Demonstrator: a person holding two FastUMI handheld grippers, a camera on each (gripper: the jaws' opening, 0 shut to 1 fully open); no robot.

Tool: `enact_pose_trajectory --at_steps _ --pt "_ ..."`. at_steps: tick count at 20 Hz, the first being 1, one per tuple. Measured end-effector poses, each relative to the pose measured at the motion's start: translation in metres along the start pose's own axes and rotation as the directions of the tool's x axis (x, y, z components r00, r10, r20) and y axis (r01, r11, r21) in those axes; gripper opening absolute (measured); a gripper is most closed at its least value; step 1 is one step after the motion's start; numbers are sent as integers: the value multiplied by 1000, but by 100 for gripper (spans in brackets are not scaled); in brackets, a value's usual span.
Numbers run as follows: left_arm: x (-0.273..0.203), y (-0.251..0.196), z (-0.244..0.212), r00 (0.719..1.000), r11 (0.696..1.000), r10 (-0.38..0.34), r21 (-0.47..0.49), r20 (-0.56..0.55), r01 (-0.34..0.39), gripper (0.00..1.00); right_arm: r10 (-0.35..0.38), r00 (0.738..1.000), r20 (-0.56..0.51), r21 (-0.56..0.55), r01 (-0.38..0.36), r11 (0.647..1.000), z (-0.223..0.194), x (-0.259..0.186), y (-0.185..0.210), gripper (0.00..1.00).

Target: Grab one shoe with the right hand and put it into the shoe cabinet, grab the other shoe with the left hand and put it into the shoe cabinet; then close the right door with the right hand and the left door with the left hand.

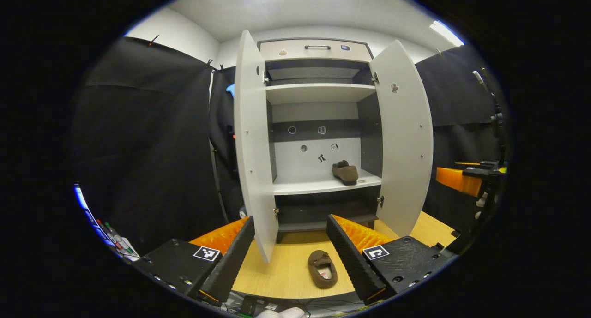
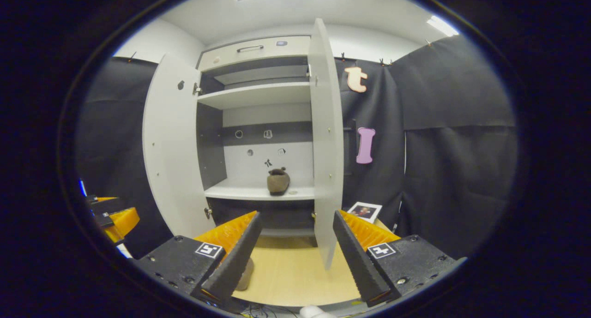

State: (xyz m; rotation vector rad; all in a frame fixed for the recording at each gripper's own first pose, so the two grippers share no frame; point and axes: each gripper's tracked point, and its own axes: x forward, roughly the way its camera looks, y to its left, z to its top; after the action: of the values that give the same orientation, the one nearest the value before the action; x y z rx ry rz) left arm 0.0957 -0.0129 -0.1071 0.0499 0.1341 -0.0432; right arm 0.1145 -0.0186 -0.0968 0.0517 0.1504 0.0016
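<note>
The left hand-held gripper (image 1: 291,253) hangs with its fingers spread wide and nothing between them, low in the left gripper view. Just ahead of it, at lower centre, a brown slipper (image 1: 322,268) lies on the wooden floor (image 1: 286,267), opening up, its long axis running nearly straight away from the gripper toward the shoe cabinet (image 1: 318,124), though which end is the toe is hard to tell. The right hand-held gripper (image 2: 294,249) is likewise spread and empty. Beyond it, mid-frame in the right gripper view, the other slipper (image 2: 278,181) already sits on the cabinet's white shelf (image 2: 240,191), lengthwise into the cabinet. Likely trouble: the soft slipper could fold or slip if pinched by its rim, and the open left door (image 1: 251,142), standing just beside the reach path, could be knocked.
</note>
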Motion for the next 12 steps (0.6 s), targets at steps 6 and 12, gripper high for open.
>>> enact_pose_trajectory --at_steps 6,12 --pt "48 -45 -73 992 1000 -26 -2 -120 26 96 -20 998 -53 22 22 1000 -13 12 -53 99" --pt "83 -60 -181 945 998 -49 -40 -323 38 97 -40 990 -135 21 44 999 -32 23 -78 99"
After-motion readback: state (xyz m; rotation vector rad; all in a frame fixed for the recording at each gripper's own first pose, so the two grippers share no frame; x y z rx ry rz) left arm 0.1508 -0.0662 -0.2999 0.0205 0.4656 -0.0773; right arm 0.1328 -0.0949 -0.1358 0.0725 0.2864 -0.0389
